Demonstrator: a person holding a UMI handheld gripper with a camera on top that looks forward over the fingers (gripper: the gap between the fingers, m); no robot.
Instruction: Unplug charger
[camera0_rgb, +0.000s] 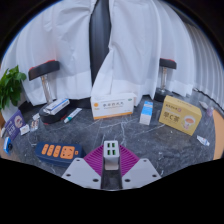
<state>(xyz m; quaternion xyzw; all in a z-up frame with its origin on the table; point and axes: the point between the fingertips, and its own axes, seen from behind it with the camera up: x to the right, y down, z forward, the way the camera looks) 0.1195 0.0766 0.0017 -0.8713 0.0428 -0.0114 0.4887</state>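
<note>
My gripper (111, 160) is shut on a small white charger block (111, 151), which sits between the two magenta pads (95, 160) with both pressing its sides. The block's top face shows several dark slots. An orange power strip (58, 152) with several sockets lies on the dark marble table (150, 140), to the left of the fingers and a little ahead of them. The charger is clear of the strip, held above the table.
Beyond the fingers lie a wide white and orange box (112, 106), a small blue and white carton (147, 113), a yellow box (180, 115) and a white device (55, 106). A plant (10, 90) stands far left. Chairs and a white curtain are behind.
</note>
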